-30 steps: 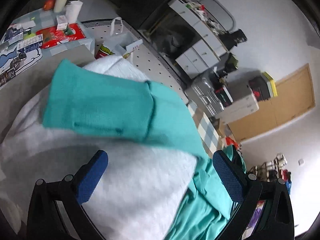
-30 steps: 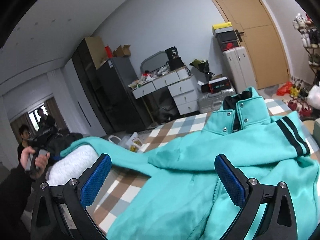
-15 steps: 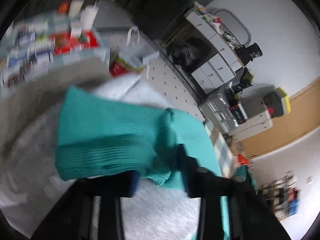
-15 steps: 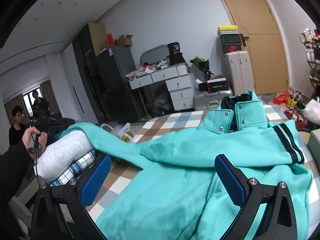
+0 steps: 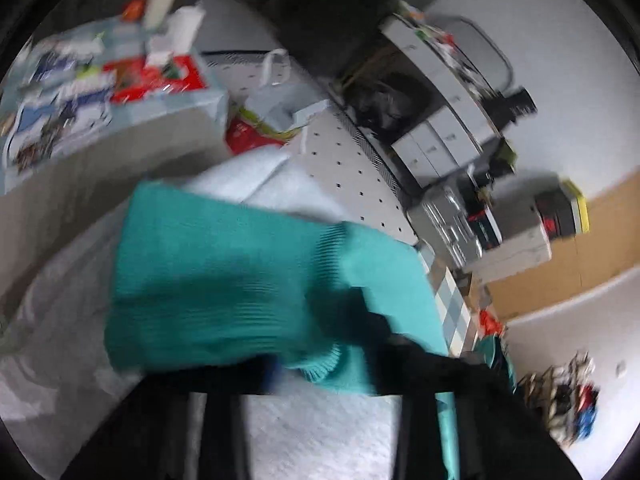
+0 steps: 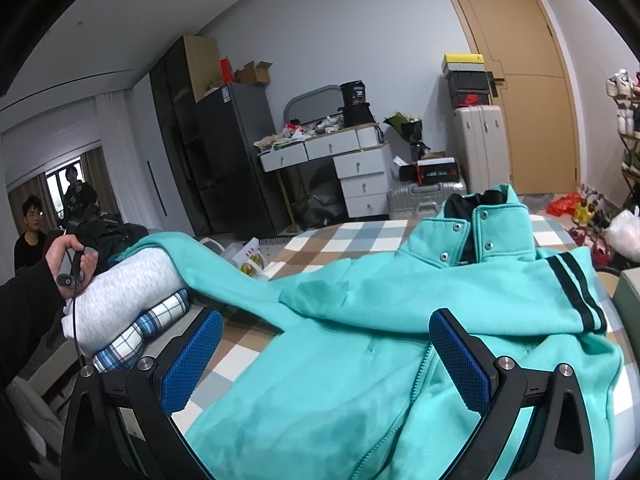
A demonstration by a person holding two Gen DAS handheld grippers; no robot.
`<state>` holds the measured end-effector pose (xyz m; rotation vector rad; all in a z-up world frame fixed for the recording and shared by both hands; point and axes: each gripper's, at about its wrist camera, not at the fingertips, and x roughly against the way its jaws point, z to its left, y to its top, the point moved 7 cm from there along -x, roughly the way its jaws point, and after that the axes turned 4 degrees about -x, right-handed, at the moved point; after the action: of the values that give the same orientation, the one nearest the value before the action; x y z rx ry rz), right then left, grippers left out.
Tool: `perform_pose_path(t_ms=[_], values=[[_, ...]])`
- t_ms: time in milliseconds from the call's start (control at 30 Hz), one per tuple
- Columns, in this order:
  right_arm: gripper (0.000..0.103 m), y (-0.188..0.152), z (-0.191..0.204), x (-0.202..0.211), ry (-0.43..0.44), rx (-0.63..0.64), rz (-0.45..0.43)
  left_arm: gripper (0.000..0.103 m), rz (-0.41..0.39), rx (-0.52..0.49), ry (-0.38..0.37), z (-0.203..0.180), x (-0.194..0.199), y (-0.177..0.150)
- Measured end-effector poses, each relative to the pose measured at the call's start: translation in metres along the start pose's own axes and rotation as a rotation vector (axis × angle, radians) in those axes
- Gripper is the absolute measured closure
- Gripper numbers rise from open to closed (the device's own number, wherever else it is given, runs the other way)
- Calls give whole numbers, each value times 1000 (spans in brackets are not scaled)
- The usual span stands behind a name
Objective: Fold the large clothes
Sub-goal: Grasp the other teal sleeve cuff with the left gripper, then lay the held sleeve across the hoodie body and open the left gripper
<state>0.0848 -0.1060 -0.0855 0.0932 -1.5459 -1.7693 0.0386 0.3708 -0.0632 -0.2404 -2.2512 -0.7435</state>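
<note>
Teal jacket (image 6: 400,360) spread front-up on a checked bed (image 6: 348,236), collar (image 6: 480,224) toward the far edge, zip partly open, one striped sleeve (image 6: 576,292) folded across the chest near the right edge. The other sleeve (image 6: 224,276) runs out to the left edge and up over a white folded cloth (image 6: 128,296) that lies on a plaid cloth (image 6: 136,336). Left gripper (image 5: 324,364), blurred, with its jaws narrow and easing slightly apart, the ribbed cuff (image 5: 224,292) of that sleeve pinched between them above the white cloth. A hand (image 6: 68,256) in a dark sleeve grasps the left gripper's handle at the left edge of the bed. Right gripper (image 6: 326,360) with jaws wide, nothing between them, hovering over the jacket front near the near edge. Behind the bed: white dresser (image 6: 340,160), dark fridge (image 6: 236,152), suitcase (image 6: 478,144), door (image 6: 516,72).
</note>
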Motion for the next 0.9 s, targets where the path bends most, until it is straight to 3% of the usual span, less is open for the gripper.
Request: perform_pose_path(t_ms=[133, 200, 333, 467, 567, 667, 800, 900], values=[[0, 2, -3, 1, 1, -12, 0, 93, -119, -135, 44, -36, 30, 9], [0, 4, -6, 3, -3, -28, -4, 94, -176, -206, 29, -62, 45, 12], [0, 6, -18, 4, -17, -74, -9, 99, -233, -388, -74, -153, 82, -2], [0, 10, -38, 7, -50, -152, -18, 99, -228, -625, -201, -269, 105, -55], [0, 14, -58, 13, -83, -220, -36, 99, -176, -757, -288, -339, 101, -106], [0, 18, -87, 25, -153, -307, -72, 99, -68, -834, -383, -401, 76, -169], [0, 16, -137, 45, -269, -457, -121, 99, 83, -907, -446, -460, 23, -255], [0, 10, -173, 56, -354, -549, -132, 99, 182, -925, -480, -484, -13, -301]])
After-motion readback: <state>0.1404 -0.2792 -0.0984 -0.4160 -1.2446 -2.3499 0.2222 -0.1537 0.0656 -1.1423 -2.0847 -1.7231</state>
